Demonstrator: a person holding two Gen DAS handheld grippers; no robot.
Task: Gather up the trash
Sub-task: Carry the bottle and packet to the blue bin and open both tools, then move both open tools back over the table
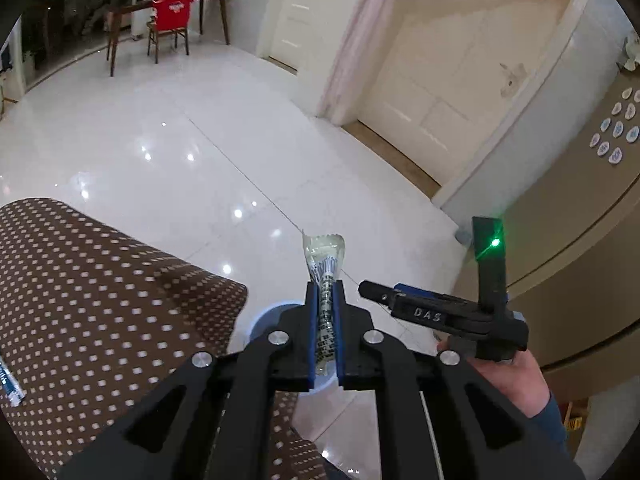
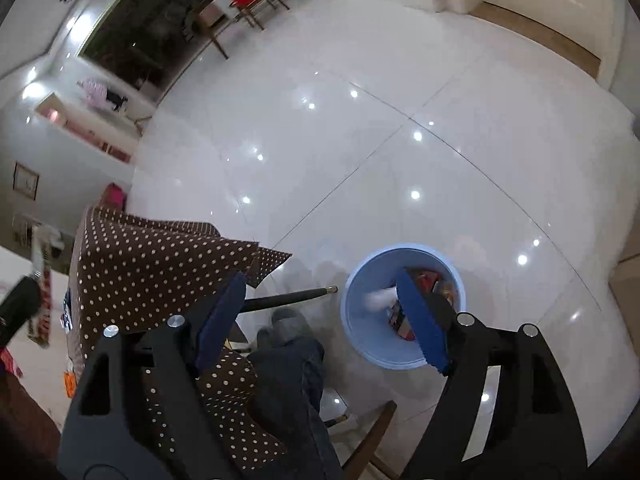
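Observation:
My left gripper (image 1: 325, 292) is shut on a clear plastic wrapper (image 1: 325, 264) with black print, held above the floor just past the table corner. A light blue trash bin (image 2: 360, 320) stands on the white floor below; it holds several pieces of trash, and a sliver of its rim shows under the left gripper (image 1: 264, 314). My right gripper (image 2: 320, 312) is open and empty, high above the bin. It also shows from the side at the right of the left wrist view (image 1: 368, 290).
A table with a brown polka-dot cloth (image 1: 100, 300) is on the left, with another wrapper (image 1: 10, 384) on it. A person's dark-trousered leg (image 2: 288, 360) and a wooden chair (image 2: 372, 432) are beside the bin. A beige cabinet (image 1: 580, 240) stands to the right.

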